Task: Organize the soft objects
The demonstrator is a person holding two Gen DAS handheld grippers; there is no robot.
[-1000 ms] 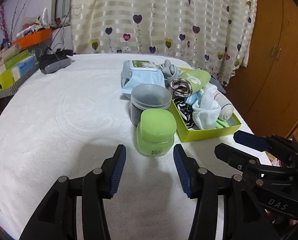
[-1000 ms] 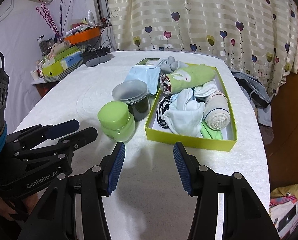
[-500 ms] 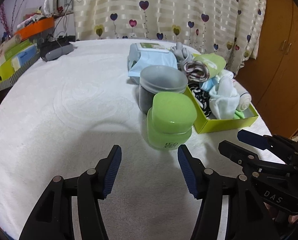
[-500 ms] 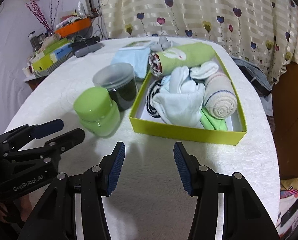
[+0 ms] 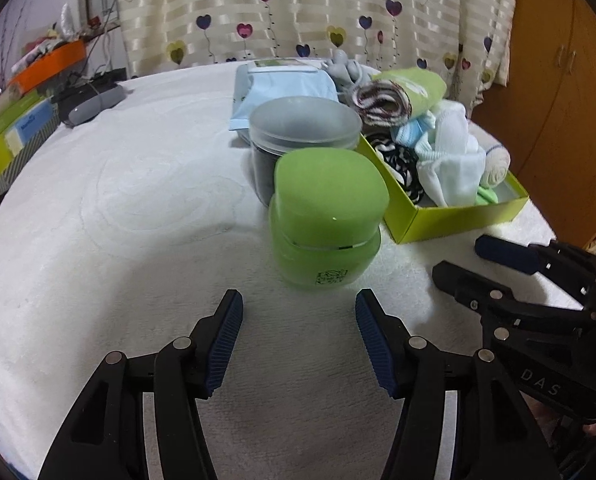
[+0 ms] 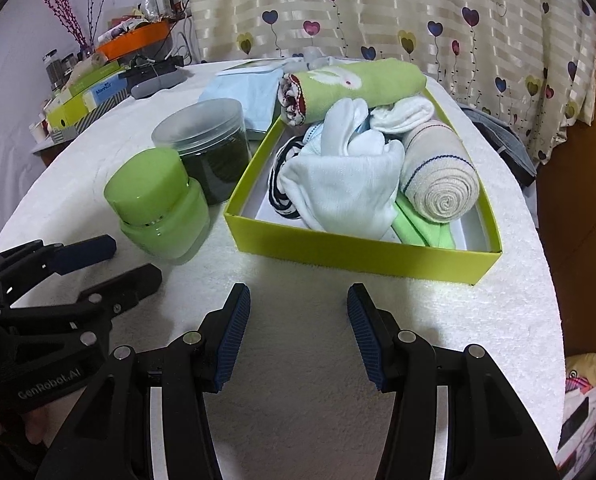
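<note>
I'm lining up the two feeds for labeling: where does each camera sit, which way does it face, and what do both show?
Left wrist: sits on the left tool, facing forward over the white table at the green jar; its own open fingers show, and the right tool at right.
Right wrist: sits on the right tool, facing the yellow-green box of rolled socks and cloths; its own open fingers show, and the left tool at left.
Shared: green jar, clear-lidded dark jar, box, heart curtain.
</note>
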